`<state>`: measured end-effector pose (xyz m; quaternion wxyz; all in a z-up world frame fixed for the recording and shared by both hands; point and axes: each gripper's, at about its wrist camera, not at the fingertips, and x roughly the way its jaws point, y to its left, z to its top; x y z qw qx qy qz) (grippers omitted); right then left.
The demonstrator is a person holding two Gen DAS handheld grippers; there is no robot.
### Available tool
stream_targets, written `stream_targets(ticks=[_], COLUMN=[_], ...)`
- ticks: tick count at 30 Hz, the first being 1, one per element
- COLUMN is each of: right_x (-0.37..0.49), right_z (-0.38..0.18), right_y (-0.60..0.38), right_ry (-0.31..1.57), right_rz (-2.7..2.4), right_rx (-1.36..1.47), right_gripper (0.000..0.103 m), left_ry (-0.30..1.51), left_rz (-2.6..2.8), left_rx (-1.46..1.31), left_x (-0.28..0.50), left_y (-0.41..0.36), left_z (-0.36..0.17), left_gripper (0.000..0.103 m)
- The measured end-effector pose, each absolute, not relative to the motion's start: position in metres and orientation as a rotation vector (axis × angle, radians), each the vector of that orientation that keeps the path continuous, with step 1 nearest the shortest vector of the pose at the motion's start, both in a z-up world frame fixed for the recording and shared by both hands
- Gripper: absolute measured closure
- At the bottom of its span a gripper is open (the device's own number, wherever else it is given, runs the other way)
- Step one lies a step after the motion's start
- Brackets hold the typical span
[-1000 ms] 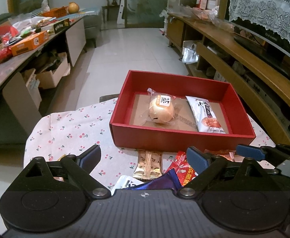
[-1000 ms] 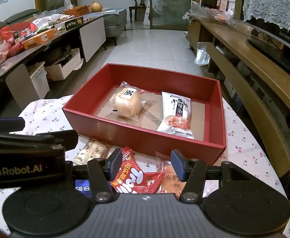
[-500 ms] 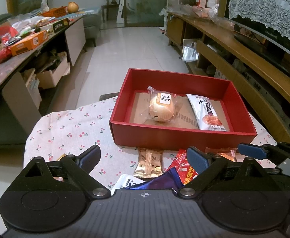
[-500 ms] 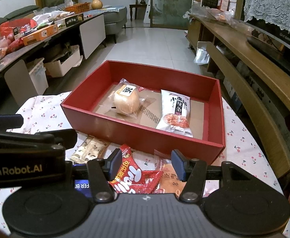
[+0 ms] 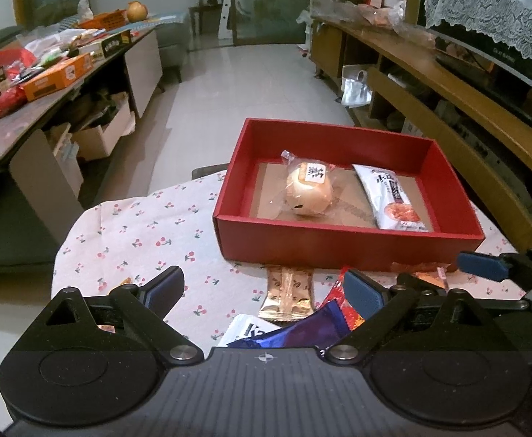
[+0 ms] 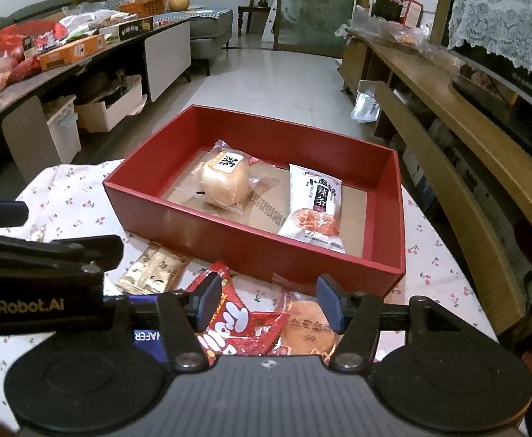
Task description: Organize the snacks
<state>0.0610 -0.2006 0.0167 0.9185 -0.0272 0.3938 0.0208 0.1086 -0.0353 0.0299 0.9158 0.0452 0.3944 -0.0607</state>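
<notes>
Snacks lie loose just in front of the red box (image 6: 251, 251), which already holds a wrapped bun (image 6: 226, 180) and a white packet (image 6: 313, 207). The right gripper (image 6: 266, 302) has just been widening its jaws above the red packet (image 6: 244, 324), gripping nothing; the left gripper (image 5: 262, 289) gapes empty. Next, the right likely needs to drop and pinch that packet.

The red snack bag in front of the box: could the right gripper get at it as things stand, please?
Probably yes. The right gripper hangs just above the red snack bag, its jaws have just been opening, and nothing lies on top of the bag. The orange pastry packet beside it touches it and might get caught too.
</notes>
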Motion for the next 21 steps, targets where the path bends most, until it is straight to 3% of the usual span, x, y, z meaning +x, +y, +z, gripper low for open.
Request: stream_targets(ticks=[21], right_x=[0.060], right_z=[0.010], right_y=[-0.191], right_ry=[0.833], right_rz=[0.059], right_rx=[-0.123], right_gripper=[0.042], left_ry=[0.828], left_rz=[-0.085], left_rx=[0.103], left_x=[0.108], left_y=[-0.018], left_z=[0.027], left_gripper=[0.006])
